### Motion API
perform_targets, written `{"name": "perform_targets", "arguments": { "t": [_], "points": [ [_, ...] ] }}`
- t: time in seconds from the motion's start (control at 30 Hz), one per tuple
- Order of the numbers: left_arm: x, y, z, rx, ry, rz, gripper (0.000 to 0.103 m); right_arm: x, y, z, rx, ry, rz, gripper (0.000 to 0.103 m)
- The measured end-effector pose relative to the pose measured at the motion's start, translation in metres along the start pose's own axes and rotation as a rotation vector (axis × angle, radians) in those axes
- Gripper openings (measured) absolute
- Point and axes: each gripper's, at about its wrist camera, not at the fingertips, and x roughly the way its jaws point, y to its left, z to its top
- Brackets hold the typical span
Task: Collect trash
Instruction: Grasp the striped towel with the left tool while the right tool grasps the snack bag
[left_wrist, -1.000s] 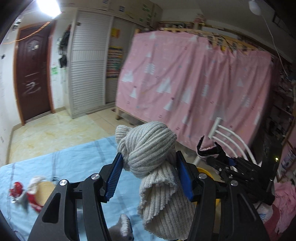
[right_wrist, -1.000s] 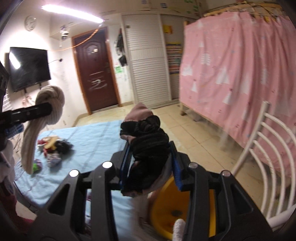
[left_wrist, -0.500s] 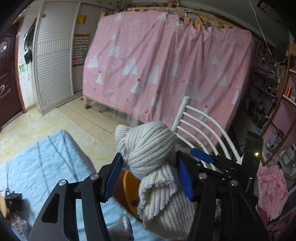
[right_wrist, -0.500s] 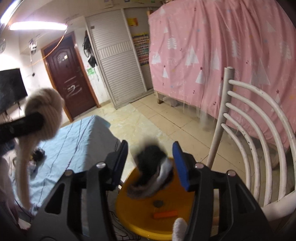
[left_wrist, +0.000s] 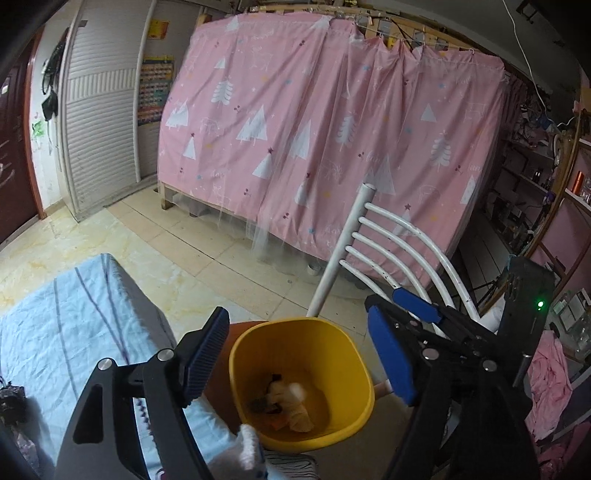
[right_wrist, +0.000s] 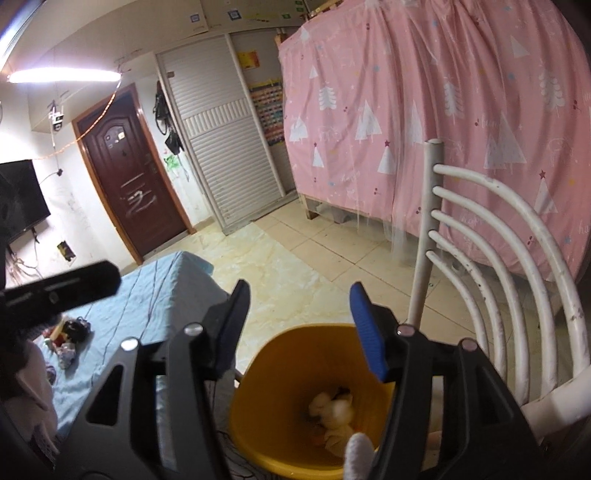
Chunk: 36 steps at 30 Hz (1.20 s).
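A yellow bin (left_wrist: 314, 347) stands on the floor beside the table, just below both grippers. In it lie a cream knitted piece (left_wrist: 291, 400) and a dark piece (left_wrist: 263, 404). My left gripper (left_wrist: 295, 350) hangs over the bin with its jaws opening and nothing between them. The right wrist view shows the same bin (right_wrist: 291, 369) with the cream piece (right_wrist: 332, 410) at its bottom. My right gripper (right_wrist: 299, 325) is above the rim, jaws opening, empty. One of its blue pads (left_wrist: 417, 305) shows at the right of the left wrist view.
A table under a light blue cloth (left_wrist: 74, 314) stands left of the bin, with small items (right_wrist: 70, 332) piled on it. A white chair (right_wrist: 480, 229) is close on the right. A pink curtain (left_wrist: 332, 129) hangs behind, past tiled floor.
Both grippers swung from the table to above the bin. The cream knitted piece left the left jaws, the dark piece left the right jaws, and both lie in the bin. Both jaws widened.
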Motion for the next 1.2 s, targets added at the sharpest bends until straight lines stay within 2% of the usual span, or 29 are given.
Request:
{"name": "perform_targets", "arguments": {
  "t": [0.23, 0.47, 0.6, 0.9, 1.2],
  "points": [
    [-0.047, 0.021, -0.011, -0.010, -0.060, 0.047, 0.069, 0.000, 0.037, 0.002, -0.056, 0.001, 0.066, 0.061],
    [-0.112, 0.060, -0.024, -0.038, -0.130, 0.122, 0.070, 0.008, 0.104, 0.001, -0.138, 0.034, 0.139, 0.065],
    [-0.145, 0.091, -0.037, -0.057, -0.140, 0.176, 0.073, 0.013, 0.144, -0.001, -0.184, 0.054, 0.188, 0.066],
    [-0.201, 0.167, -0.074, -0.111, -0.132, 0.331, 0.076, 0.030, 0.234, -0.013, -0.302, 0.103, 0.324, 0.069],
    [-0.214, 0.235, -0.117, -0.253, -0.080, 0.477, 0.077, 0.057, 0.288, -0.031, -0.441, 0.200, 0.478, 0.069]
  ]
}}
